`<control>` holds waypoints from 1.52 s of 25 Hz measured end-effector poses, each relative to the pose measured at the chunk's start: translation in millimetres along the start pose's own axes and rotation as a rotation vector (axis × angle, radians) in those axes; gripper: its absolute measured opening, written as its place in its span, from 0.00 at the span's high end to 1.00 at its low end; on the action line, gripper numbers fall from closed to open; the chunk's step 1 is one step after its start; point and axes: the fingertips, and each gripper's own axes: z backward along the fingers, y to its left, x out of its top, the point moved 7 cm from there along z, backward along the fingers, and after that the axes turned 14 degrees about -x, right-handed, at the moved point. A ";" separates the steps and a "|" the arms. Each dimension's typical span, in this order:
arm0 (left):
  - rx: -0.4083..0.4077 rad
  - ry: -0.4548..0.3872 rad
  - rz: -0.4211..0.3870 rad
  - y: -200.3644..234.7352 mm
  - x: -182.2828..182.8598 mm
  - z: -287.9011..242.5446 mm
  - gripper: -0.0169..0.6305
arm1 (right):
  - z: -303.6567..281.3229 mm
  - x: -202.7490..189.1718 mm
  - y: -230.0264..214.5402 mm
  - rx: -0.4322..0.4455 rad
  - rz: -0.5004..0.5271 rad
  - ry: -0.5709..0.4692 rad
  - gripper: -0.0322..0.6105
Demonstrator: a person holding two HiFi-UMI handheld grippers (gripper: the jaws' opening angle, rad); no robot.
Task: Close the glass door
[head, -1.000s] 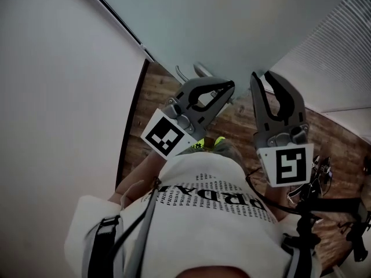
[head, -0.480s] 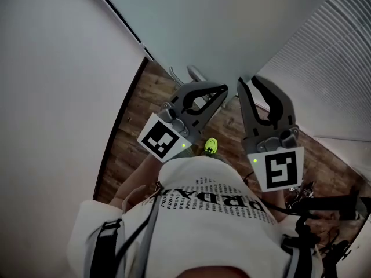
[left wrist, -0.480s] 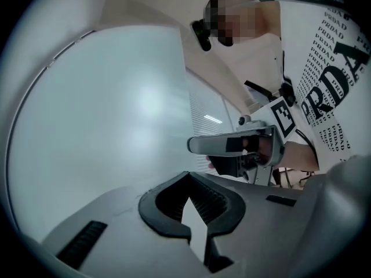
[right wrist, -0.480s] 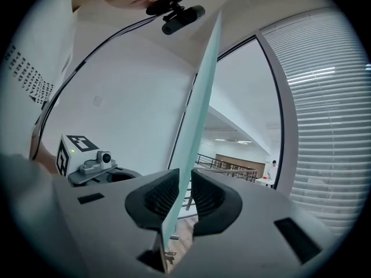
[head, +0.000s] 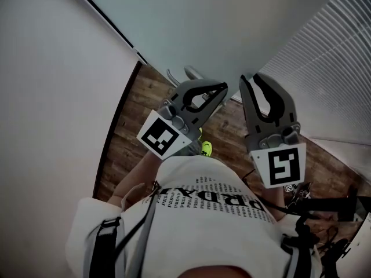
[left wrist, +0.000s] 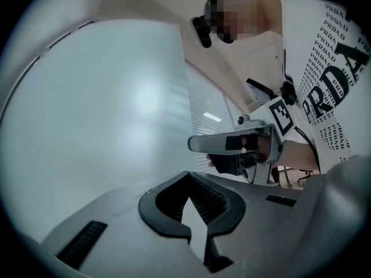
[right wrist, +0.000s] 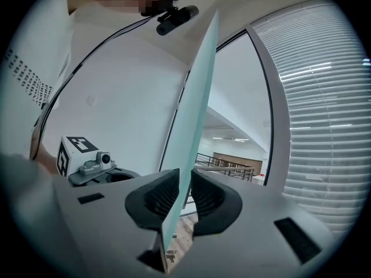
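Wood-plank floor (head: 139, 109) runs between a white wall (head: 52, 97) and slatted blinds (head: 324, 68). The glass door (head: 191, 22) stands ajar, well off its frame (right wrist: 277, 126). Its free edge passes between the jaws of the right claw (head: 252, 77), which is clenched on the pane. The left claw (head: 220, 87), jaws together and empty, hovers just beside the door's face. As I judge it, the smooth edge could slip from those narrow pads if pulled askew, and a hard swing could bang the door against the frame.
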 end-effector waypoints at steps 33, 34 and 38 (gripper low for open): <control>-0.026 -0.048 -0.070 6.6 -2.6 -7.8 0.97 | 11.4 7.7 -0.5 0.029 0.071 -0.016 0.89; -0.021 -0.051 -0.066 7.6 -1.8 -8.5 0.97 | 10.3 7.8 -1.0 0.027 0.073 -0.023 0.89; -0.009 -0.046 -0.051 9.9 0.0 -4.1 0.98 | 8.1 7.7 1.0 0.017 0.051 -0.037 0.89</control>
